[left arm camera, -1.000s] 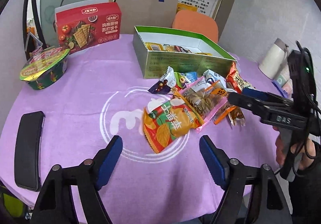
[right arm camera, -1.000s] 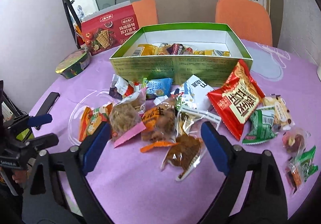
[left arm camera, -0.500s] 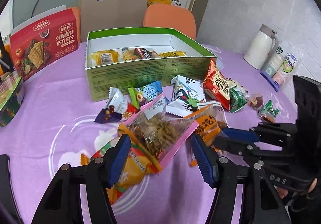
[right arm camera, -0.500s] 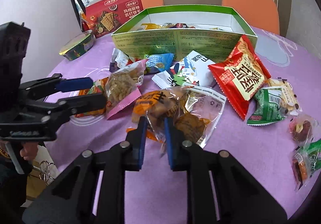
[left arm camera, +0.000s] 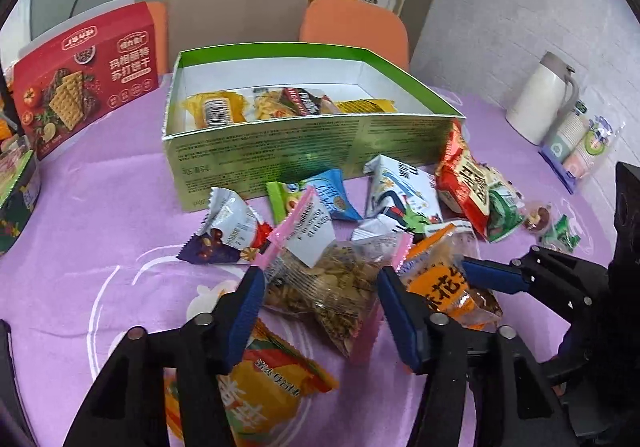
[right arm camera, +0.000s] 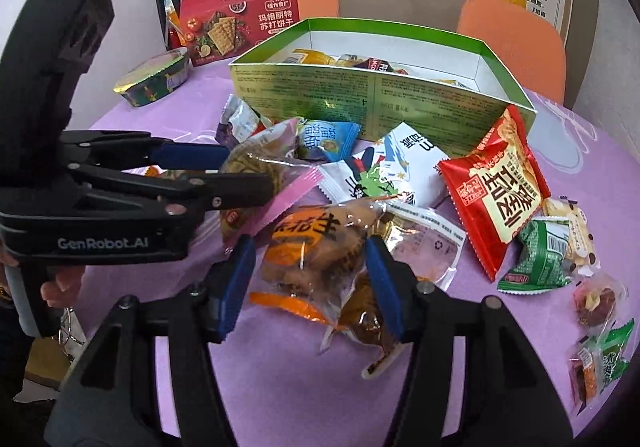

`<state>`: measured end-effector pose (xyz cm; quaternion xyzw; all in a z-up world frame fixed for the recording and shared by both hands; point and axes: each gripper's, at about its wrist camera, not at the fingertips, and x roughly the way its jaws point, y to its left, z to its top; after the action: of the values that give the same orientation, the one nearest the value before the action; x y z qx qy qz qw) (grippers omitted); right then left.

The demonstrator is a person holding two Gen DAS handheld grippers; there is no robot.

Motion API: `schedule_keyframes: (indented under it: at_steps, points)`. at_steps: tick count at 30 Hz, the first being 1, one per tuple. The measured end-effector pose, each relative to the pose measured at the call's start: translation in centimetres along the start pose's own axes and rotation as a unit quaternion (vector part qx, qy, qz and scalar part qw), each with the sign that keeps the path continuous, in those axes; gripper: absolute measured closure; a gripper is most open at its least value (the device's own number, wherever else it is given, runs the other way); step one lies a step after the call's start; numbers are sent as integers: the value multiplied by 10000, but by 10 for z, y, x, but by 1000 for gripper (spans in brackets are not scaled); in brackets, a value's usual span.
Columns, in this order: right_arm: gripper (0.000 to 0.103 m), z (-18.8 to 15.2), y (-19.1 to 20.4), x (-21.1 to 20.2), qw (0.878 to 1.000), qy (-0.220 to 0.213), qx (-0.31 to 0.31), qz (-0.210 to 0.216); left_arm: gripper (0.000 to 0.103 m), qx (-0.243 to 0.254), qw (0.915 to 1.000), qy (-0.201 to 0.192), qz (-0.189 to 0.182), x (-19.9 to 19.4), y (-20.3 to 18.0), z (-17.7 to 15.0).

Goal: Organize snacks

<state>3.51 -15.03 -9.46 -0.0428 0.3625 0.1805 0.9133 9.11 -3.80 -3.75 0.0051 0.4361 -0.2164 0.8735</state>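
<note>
Purple-clothed round table (left arm camera: 100, 207), snack packets piled in front of an open green box (left arm camera: 304, 163).

Left gripper (left arm camera: 320, 307): jaws opening, astride a clear pink-edged packet (left arm camera: 332, 287) of brown pieces with a white label, pads at its sides. Right gripper (right arm camera: 308, 279): jaws opening around an orange-printed clear peanut packet (right arm camera: 316, 247), just right of the pink one. A red packet (right arm camera: 500, 195) lies farther right.

Purple tablecloth (left arm camera: 100, 207), green-rimmed box (left arm camera: 304, 155)
</note>
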Motion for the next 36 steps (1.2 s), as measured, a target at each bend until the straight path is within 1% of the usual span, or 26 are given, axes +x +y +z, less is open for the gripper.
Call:
schedule_keyframes:
  at_steps: [1, 5, 6, 9, 10, 11, 13, 14, 16, 18, 20, 22, 24, 27, 30, 33, 36]
  points:
    - [45, 0, 1, 2, 10000, 14, -23, -7, 30, -55, 10000, -13, 27, 1, 2, 1]
    - [45, -2, 0, 8, 10000, 72, 32, 44, 29, -171, 9997, 66, -145, 10, 6, 4]
    - [45, -3, 0, 9, 9999, 126, 46, 67, 29, -157, 9997, 96, -153, 12, 5, 4]
    - [45, -6, 3, 9, 9999, 112, -62, -25, 28, -82, 9998, 136, -98, 17, 1, 5]
    - [47, -6, 2, 8, 9999, 105, -33, -1, 28, -19, 9999, 129, -61, 18, -1, 4]
    - [51, -6, 2, 8, 9999, 108, 18, 22, 33, 65, 9999, 126, -27, 18, -3, 4]
    - [54, -7, 0, 6, 9999, 117, 99, 78, 45, 207, 9997, 134, -31, 16, -7, 3]
    - [55, -8, -1, 4, 9997, 117, 145, 124, 48, 205, 9996, 166, -70, 14, -7, 2]
    - [56, -9, -2, 0, 9996, 97, 199, 193, 51, 216, 9996, 163, -108, 9, -7, -1]
    - [56, -9, -2, -7, 9994, 20, 226, 262, 51, 131, 9997, 134, -144, 3, -5, -4]
    - [56, -7, -4, -19, 9991, -103, 251, 328, 51, -27, 9996, 68, -290, -6, 0, -4]
    - [56, -3, -5, -31, 9986, -251, 261, 379, 51, -79, 9993, -56, -353, -20, 3, -2]
    - [56, 6, -9, -46, 9977, -453, 270, 422, 51, -101, 9989, -242, -380, -36, 5, 7]
    - [56, 28, -18, -66, 9954, -819, 299, 388, 51, -185, 9971, -595, -438, -59, 7, 28]
    - [56, 56, -32, -74, 9930, -1100, 359, 221, 51, -229, 9946, -929, -396, -75, 8, 55]
    - [56, 83, -48, -67, 9911, -1244, 461, 57, 51, -231, 9935, -1088, -241, -78, 9, 83]
    - [56, 102, -68, -47, 9906, -1196, 663, -20, 51, -346, 9937, -1058, -150, -64, 14, 107]
